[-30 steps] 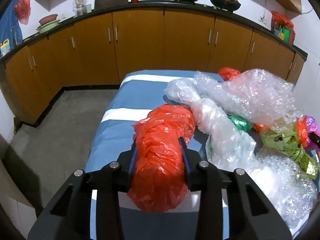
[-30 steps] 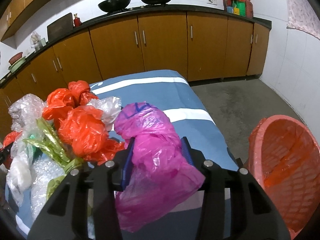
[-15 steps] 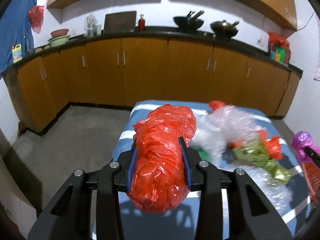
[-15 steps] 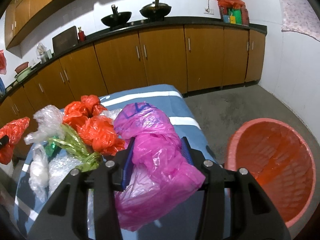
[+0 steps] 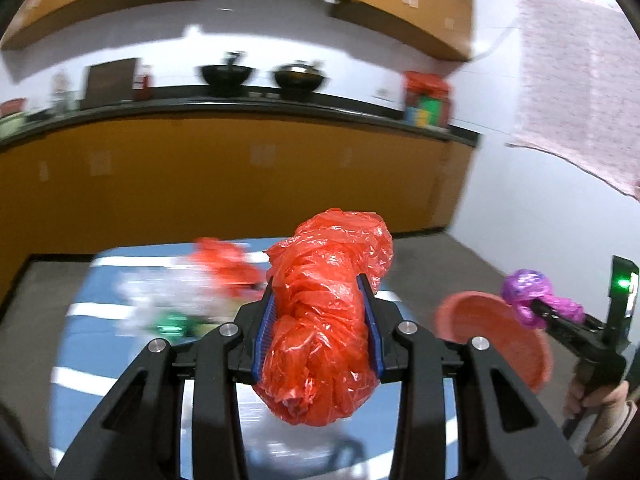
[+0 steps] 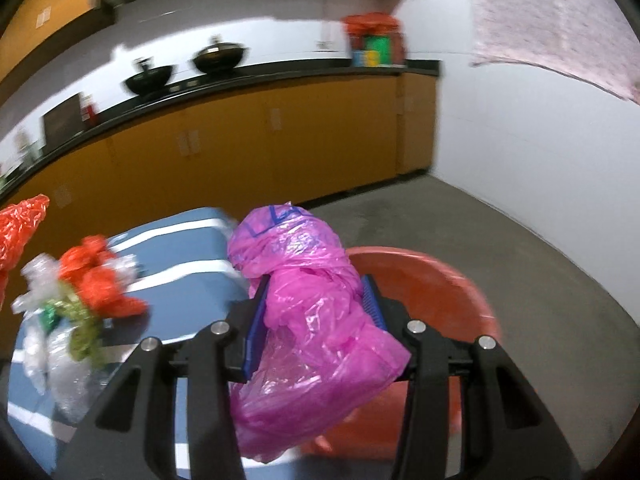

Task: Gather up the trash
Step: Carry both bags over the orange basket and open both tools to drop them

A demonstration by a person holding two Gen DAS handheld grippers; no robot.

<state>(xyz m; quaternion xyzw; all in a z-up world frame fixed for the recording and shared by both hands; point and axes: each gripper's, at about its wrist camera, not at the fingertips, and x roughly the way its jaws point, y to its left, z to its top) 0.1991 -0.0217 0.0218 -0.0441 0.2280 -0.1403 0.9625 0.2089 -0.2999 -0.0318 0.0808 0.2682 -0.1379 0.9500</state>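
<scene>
My left gripper (image 5: pixel 318 288) is shut on a crumpled red plastic bag (image 5: pixel 324 320), held up over the blue striped table (image 5: pixel 100 344). My right gripper (image 6: pixel 316 284) is shut on a pink plastic bag (image 6: pixel 304 320), which hangs over the rim of the orange-red basket (image 6: pixel 440 276) standing on the floor beside the table. In the left wrist view the right gripper (image 5: pixel 536 306) with the pink bag (image 5: pixel 528 288) shows at the right, above the basket (image 5: pixel 492 336). More trash (image 6: pixel 80 292) lies on the table: red bags, clear wrap, green foil.
Orange cabinets (image 5: pixel 240 176) under a black counter with two woks (image 5: pixel 224 74) line the far wall. A white wall (image 6: pixel 540 140) closes the right side. Grey floor (image 6: pixel 520 248) lies around the basket. A person's hand (image 5: pixel 592 400) grips the right tool.
Both grippers have lifted and swung right with their bags. The trash pile has slid to the left of the views, and the basket now lies directly behind the pink bag.
</scene>
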